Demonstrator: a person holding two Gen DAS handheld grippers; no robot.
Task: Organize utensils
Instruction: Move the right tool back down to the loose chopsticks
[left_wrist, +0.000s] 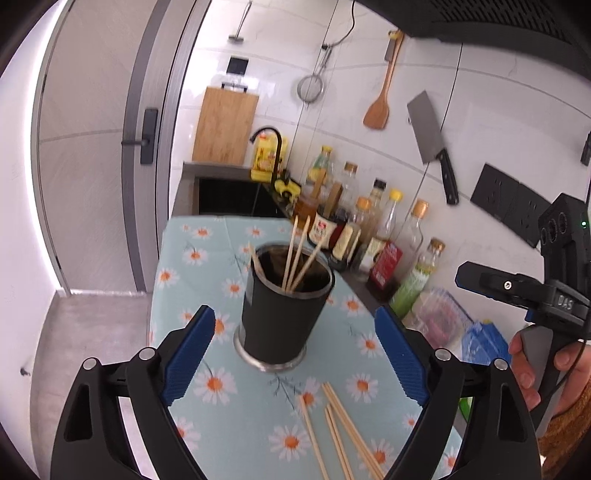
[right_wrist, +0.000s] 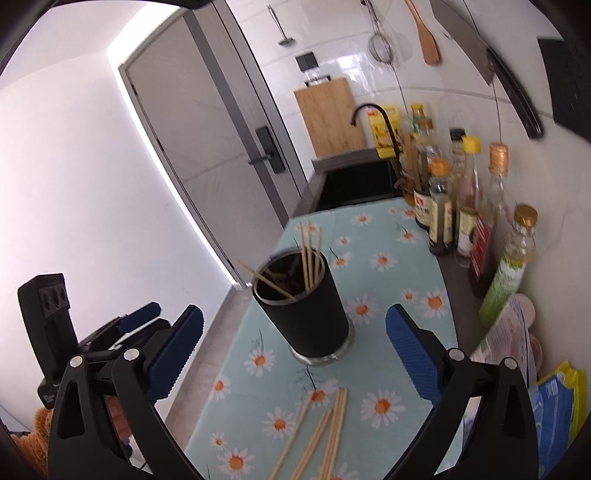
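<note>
A: Surface?
B: Counter under a daisy cloth. Black cup stands mid-cloth, four chopsticks upright inside.

A: Other sticks?
B: Loose chopsticks flat on the cloth, nearer the cameras than the cup, apart from it.

A: Tools?
B: Left gripper wide, nothing held, cup base between its blue pads, no contact. Right gripper wide too, empty.

A: Room?
B: Bottles right of the cup along the tiled wall. Sink beyond the cup, cutting board behind it. Cleaver and wooden spatula hang on the wall. Grey door left of the cup.
</note>
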